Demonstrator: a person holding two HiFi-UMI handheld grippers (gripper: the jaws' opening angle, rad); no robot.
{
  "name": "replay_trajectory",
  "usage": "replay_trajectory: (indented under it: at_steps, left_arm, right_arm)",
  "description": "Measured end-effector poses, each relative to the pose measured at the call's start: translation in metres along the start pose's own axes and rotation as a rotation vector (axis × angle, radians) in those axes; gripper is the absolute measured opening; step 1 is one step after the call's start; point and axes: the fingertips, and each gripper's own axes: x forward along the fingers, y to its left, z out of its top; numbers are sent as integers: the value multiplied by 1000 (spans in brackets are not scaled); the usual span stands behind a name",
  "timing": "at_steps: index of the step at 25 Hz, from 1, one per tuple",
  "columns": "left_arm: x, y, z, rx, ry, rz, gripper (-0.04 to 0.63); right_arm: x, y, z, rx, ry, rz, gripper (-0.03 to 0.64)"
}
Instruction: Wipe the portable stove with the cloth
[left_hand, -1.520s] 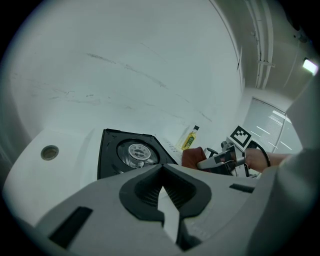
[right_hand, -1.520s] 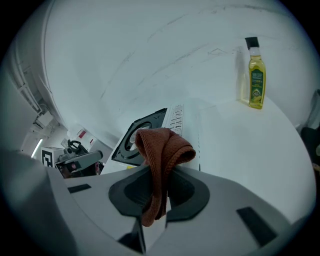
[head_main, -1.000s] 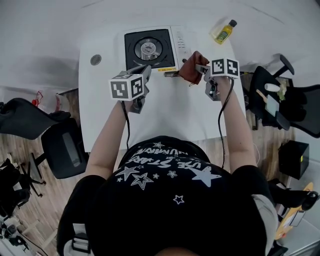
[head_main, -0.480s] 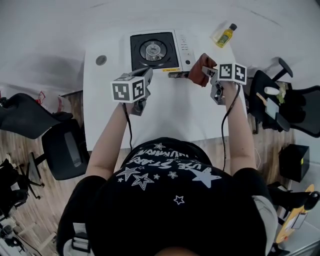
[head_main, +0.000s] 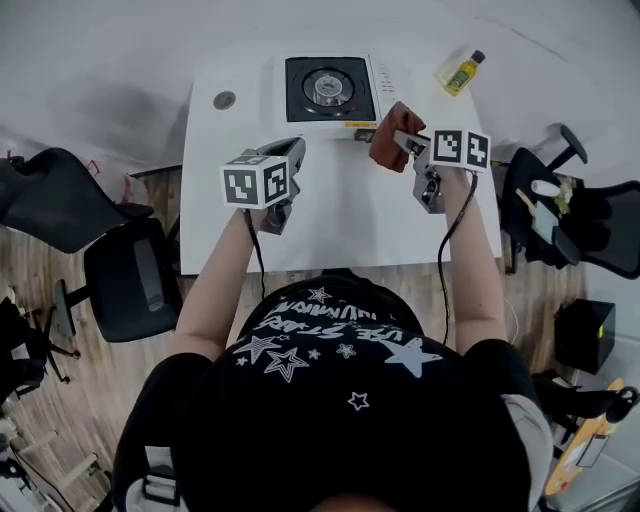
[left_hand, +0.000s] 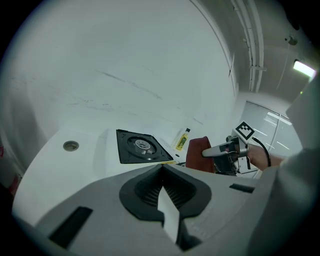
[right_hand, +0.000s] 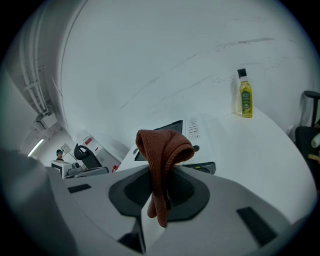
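Cloth (head_main: 386, 148), rust-brown and bunched, hangs pinched in the closed jaws of the right gripper (head_main: 404, 138), above the white table (head_main: 340, 225) and just beside the front right corner of the portable stove (head_main: 330, 88), which sits at the middle of the table's far edge. From the cloth, the stove top lies ahead and to the left, so the right gripper probably needs only a short reach. Nearer the stove's front left corner, the left gripper (head_main: 293, 150) hovers with its jaws together on nothing.
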Motion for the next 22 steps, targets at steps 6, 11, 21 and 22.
replay_trajectory:
  at_steps: [6,11,21,22]
  left_arm:
    - [-44,-5,-20,-16,-26,1,8]
    - [-81,-8,-48,-31,-27,2,8]
    - [-124,-30,-98,-40,3,-50,8]
    - [-125,-32,-101,-40,7,-53,8]
  right_arm:
    - [-5,46,-33,-29,10,38,58]
    - [-10,79,-69,-40,24,59,58]
    - [-30,113,-147,-61,18,11,58]
    - [-32,115,-152,-58,17,12,58]
